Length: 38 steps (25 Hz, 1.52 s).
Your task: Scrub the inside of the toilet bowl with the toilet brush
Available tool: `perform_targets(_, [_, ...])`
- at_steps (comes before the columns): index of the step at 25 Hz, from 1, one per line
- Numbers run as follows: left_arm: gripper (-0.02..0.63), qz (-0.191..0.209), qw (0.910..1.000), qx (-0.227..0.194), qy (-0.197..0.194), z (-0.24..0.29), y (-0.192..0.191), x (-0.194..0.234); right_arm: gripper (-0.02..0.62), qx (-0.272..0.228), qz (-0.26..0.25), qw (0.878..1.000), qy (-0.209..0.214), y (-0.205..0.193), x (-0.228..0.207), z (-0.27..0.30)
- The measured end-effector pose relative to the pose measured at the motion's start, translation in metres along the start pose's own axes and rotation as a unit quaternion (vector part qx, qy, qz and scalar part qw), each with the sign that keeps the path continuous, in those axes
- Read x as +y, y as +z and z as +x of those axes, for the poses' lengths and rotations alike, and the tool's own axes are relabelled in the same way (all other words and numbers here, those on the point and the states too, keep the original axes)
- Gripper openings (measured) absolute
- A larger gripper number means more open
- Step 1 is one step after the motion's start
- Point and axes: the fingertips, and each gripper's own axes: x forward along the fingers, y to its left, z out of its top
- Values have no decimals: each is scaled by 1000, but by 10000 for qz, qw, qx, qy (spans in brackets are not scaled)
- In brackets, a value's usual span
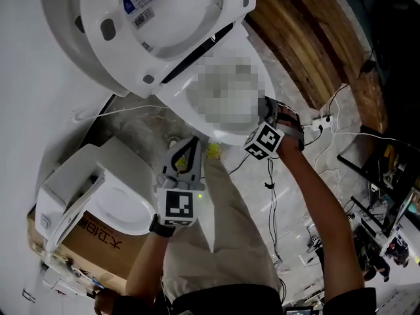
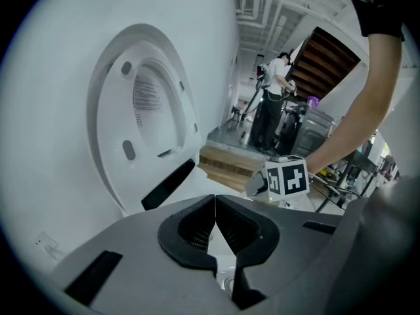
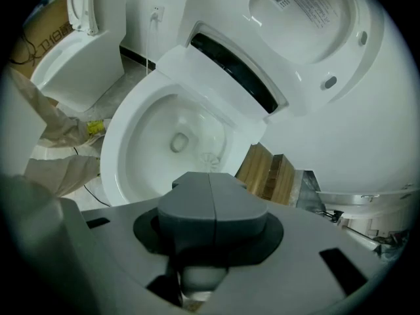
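The white toilet has its lid (image 1: 170,18) and seat raised; its bowl rim (image 1: 226,136) shows below a blurred patch. In the right gripper view the bowl (image 3: 147,143) lies open, with its drain and a faint bristly shape (image 3: 210,157) on the wall just past the jaw tips. My right gripper (image 1: 264,110) (image 3: 210,179) hangs over the bowl's right rim, shut, with no handle visible between its jaws. My left gripper (image 1: 187,151) (image 2: 214,201) is held in front of the bowl, shut and empty, pointing at the lid (image 2: 151,110). The right gripper's marker cube (image 2: 287,178) is in its view.
A second toilet (image 1: 118,195) stands on a cardboard box (image 1: 85,241) at lower left. Wooden planks (image 1: 308,44) lie beyond the bowl, and cables (image 1: 328,123) run over the floor at right. A small yellow thing (image 1: 213,151) lies by the bowl's base. A person (image 2: 269,104) stands far off.
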Motion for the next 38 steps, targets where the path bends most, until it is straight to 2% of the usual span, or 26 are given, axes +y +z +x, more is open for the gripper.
perform_targets(17, [20,229,9995,138,-139,-4,-3,-9,156,748,372,9923,916,-43,42,-30])
perform_targets(24, [20,359,9987,224,-299,-9,-5,-21,156,1053,261,9845,1377,-45,56,-39])
perform_targets(35, [20,371,9990,138,-197,-2,0,-22,156,1018,315,9765,1876,-56,73,-50])
perform_targets(38, [20,370,9992,90,-133,0,5,-22,156,925,499,9735,2032,-60,76,-54])
